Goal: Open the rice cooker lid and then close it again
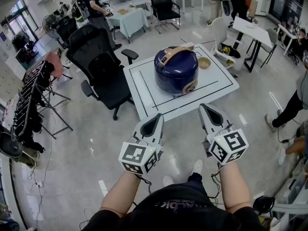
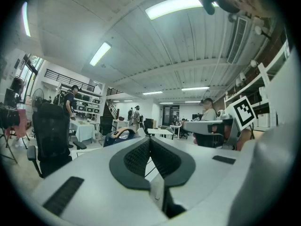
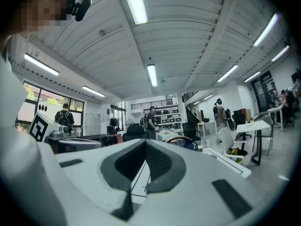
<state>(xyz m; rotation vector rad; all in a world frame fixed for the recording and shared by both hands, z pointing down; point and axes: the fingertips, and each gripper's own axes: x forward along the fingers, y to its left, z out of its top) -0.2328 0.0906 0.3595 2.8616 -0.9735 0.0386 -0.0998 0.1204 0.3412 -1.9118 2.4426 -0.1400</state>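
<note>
No text can be read anywhere; the print on the person's shirt (image 1: 169, 205) is too blurred.

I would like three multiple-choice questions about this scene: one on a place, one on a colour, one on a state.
1. Where does the cooker stand?
A. on the table
B. in a sink
C. on a stove

2. What colour is the cooker's body?
A. red
B. dark blue
C. white

3. How is the lid?
A. closed
B. wide open
C. taken off

Answers:
1. A, it stands in the middle of the white table.
2. B, its shell is dark blue.
3. A, the lid sits flush on the body.
</note>
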